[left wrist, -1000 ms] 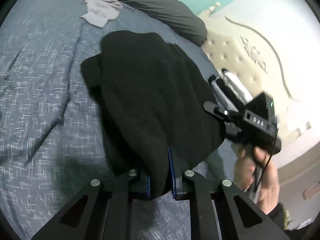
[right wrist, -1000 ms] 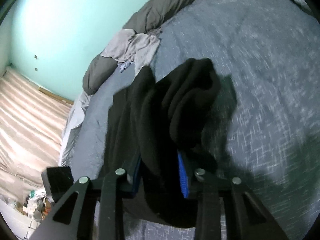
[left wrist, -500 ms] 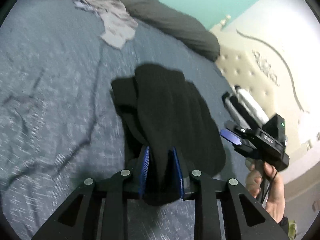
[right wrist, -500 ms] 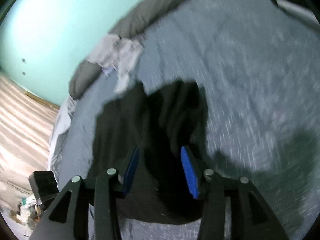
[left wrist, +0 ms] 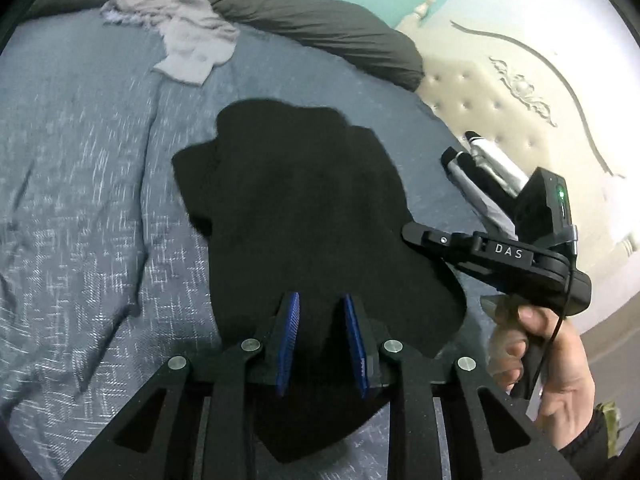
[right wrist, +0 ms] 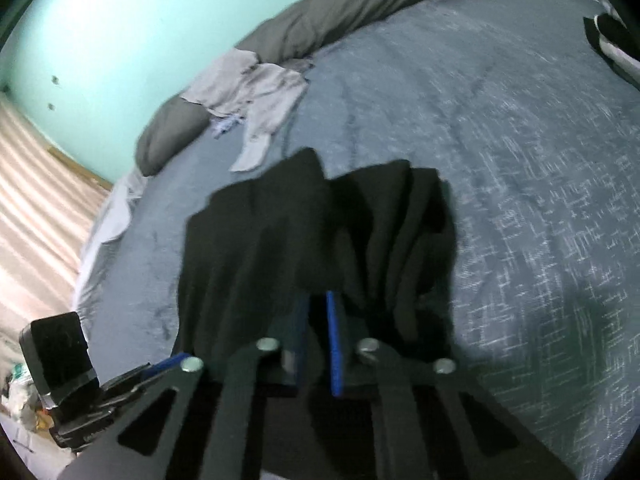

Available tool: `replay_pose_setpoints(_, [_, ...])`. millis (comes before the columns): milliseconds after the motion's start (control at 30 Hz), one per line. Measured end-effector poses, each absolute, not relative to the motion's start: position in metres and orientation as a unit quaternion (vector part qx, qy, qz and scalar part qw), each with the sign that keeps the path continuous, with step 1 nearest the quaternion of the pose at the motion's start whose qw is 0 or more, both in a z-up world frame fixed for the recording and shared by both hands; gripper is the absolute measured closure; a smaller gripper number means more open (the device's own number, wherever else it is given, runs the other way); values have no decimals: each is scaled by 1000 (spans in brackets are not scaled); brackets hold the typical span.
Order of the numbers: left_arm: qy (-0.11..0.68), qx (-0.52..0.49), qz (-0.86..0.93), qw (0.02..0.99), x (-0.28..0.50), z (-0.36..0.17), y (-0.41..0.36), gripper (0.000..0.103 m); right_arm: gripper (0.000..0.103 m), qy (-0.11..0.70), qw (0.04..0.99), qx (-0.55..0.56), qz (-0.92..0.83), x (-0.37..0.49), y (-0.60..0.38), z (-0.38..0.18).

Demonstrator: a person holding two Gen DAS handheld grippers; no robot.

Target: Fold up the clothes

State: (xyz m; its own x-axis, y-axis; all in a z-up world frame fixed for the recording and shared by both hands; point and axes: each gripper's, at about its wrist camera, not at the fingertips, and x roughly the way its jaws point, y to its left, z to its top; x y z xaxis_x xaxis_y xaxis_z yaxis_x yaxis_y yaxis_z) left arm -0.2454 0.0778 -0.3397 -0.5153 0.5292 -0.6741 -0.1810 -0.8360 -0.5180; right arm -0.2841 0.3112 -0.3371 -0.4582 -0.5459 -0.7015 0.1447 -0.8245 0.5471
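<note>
The black garment (left wrist: 304,216) lies on the bed (left wrist: 88,184). My right gripper (right wrist: 318,336) has just closed, pinching its near edge to fold; my left gripper (left wrist: 320,332) straddles the cloth, loosely spread.

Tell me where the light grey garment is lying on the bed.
The light grey garment lies crumpled at the far side of the bed, upper left in the left wrist view, draped partly over the dark grey pillow and well beyond the black garment.

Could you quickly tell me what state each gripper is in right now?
Left gripper: partly open, black garment between its pads, grip unclear.
Right gripper: just closed, pads nearly together; a grip on the garment cannot be told.
</note>
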Motion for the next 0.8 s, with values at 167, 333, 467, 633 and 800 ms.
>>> replay_pose_setpoints(167, [-219, -427, 855, 195, -240, -331, 58, 76, 100, -230, 211, 461, -830, -284, 317, -330])
replay_pose_setpoints(333, [-269, -424, 845, 184, -248, -335, 30, 58, 60, -257, 217, 426, -840, -282, 330, -310])
replay_pose_setpoints(467, [-289, -428, 837, 183, -262, -339, 17, 47, 48, -219, 232, 447, -836, -304, 323, -299])
replay_pose_setpoints(633, [-340, -426, 815, 196, -286, -352, 4, 41, 39, -175, 268, 473, -821, -340, 312, -289])
replay_pose_setpoints(800, [-350, -436, 803, 206, -302, -366, 6, 40, 39, -131, 287, 519, -794, -371, 287, -308])
